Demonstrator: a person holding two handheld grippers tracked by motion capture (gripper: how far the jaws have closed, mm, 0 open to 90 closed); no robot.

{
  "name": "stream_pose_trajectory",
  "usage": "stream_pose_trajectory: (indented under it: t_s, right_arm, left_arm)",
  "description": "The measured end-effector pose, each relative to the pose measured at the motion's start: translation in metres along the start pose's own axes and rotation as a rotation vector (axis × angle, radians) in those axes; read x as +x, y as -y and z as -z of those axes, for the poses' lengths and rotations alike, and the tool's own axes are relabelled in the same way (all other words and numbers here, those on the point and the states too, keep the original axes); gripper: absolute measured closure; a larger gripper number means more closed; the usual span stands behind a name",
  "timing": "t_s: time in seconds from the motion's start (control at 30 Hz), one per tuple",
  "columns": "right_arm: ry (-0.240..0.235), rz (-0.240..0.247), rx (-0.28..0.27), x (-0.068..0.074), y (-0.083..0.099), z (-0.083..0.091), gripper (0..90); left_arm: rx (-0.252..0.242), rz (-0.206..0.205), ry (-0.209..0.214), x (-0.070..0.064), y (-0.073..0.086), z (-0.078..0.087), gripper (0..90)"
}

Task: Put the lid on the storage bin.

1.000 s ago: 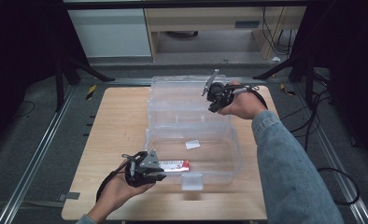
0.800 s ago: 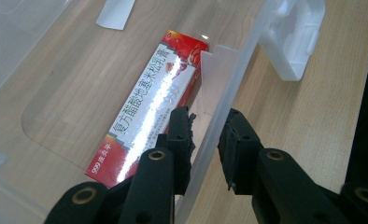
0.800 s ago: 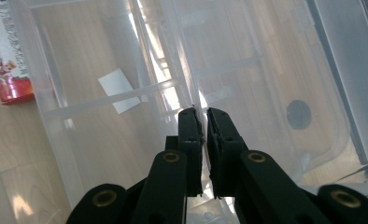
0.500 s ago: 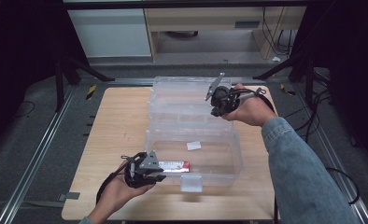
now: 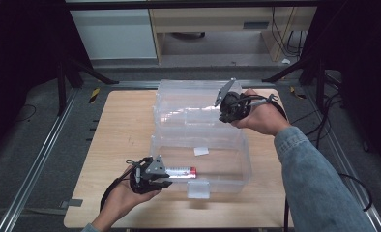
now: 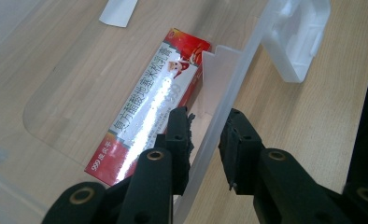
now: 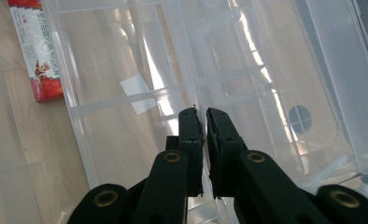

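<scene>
Left claw: lower centre of frame, jaws apart astride the clear bin's near wall.
Right claw: jaws nearly together, above the bin's open lid.
Red box: inside bin, touching that wall.
Surface: wooden.

Light: we see a bright desk, dark surroundings
Glare: white streaks on the clear box
Focus: our near jaws blur slightly
</scene>
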State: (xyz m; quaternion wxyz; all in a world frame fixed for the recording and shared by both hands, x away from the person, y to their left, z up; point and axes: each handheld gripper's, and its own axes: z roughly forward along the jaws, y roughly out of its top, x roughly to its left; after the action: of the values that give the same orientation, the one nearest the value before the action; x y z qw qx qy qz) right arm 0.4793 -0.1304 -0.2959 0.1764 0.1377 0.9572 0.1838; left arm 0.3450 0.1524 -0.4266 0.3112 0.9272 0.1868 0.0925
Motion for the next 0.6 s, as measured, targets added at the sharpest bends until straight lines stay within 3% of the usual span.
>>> stream_pose_trajectory:
  t_s: [0.27, 0.43, 0.6]
  right_arm:
    - [-0.001, -0.011, 0.009, -0.021, -0.006, -0.009, 83.8]
    - [-0.009, -0.015, -0.018, -0.022, -0.004, -0.008, 84.6]
    - [-0.005, -0.002, -0.029, -0.013, -0.003, -0.001, 85.5]
  left_arm:
    - [0.006, 0.03, -0.01, 0.009, -0.01, -0.008, 73.7]
    - [0.006, 0.034, 0.0, 0.014, -0.01, -0.008, 73.5]
    - [0.005, 0.033, -0.003, 0.013, -0.01, -0.008, 73.3]
